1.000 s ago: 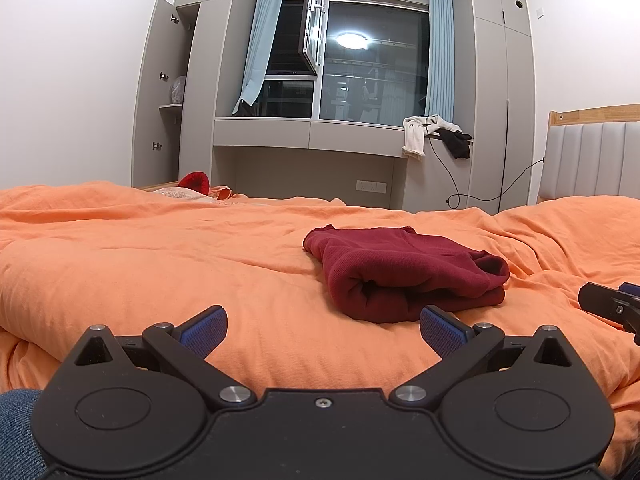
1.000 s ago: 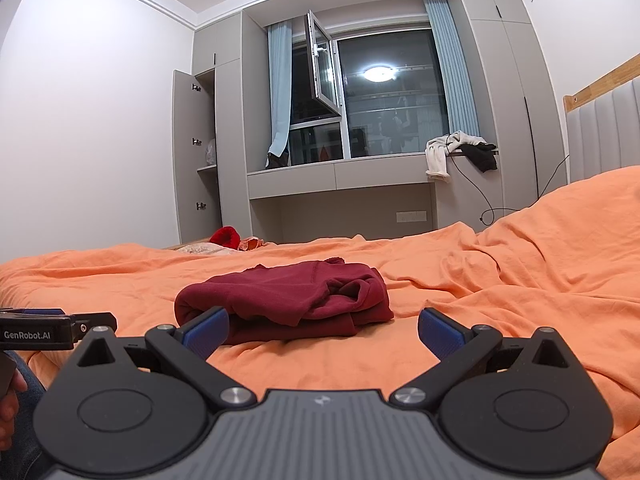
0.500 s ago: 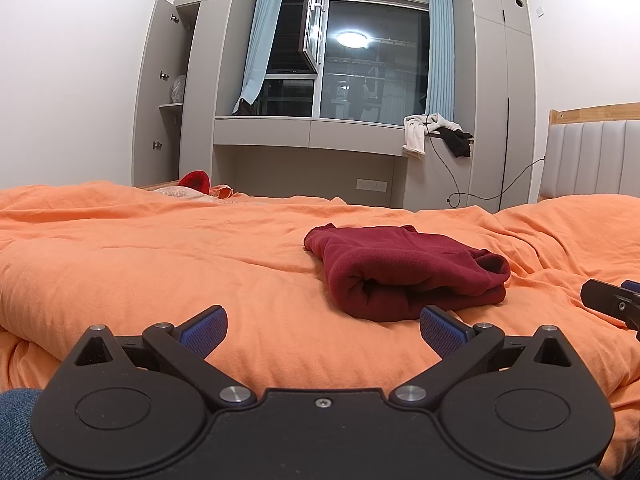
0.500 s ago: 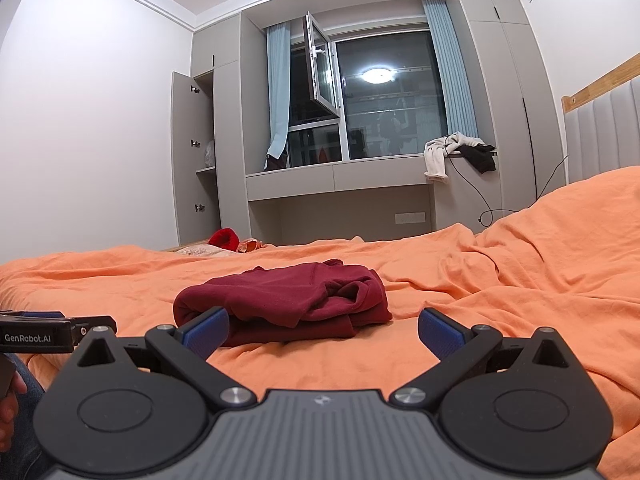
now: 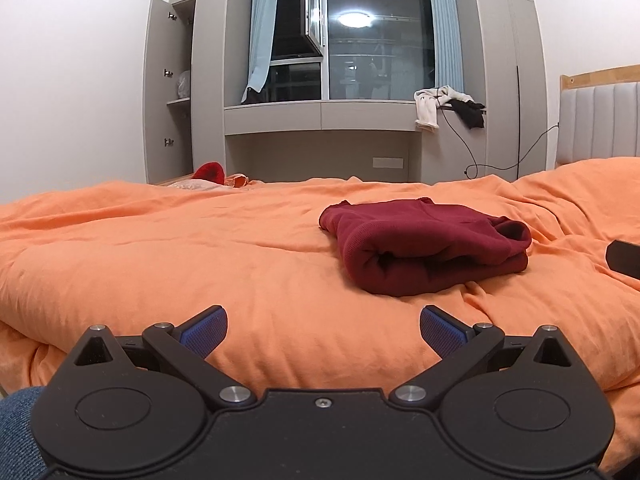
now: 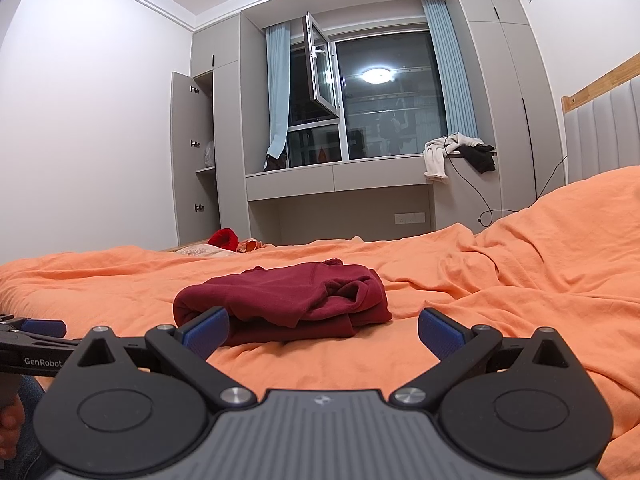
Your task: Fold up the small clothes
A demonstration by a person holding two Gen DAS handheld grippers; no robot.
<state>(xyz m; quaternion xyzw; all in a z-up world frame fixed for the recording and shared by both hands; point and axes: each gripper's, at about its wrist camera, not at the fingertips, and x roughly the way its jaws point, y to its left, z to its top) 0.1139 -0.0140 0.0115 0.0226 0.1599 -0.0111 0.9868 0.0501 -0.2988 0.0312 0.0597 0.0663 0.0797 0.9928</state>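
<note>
The dark red garment (image 5: 424, 248) lies folded on the orange bed (image 5: 160, 248), ahead of both grippers and touching neither. Left gripper (image 5: 323, 326): fingers spread apart, nothing between them, low over the bed. Right gripper (image 6: 323, 326): fingers spread apart, likewise holding nothing.

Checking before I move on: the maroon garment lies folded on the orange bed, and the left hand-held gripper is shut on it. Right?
Not quite. The left hand-held gripper is open and clear of the garment, as the left wrist view shows. The garment does lie folded on the bed.
</note>
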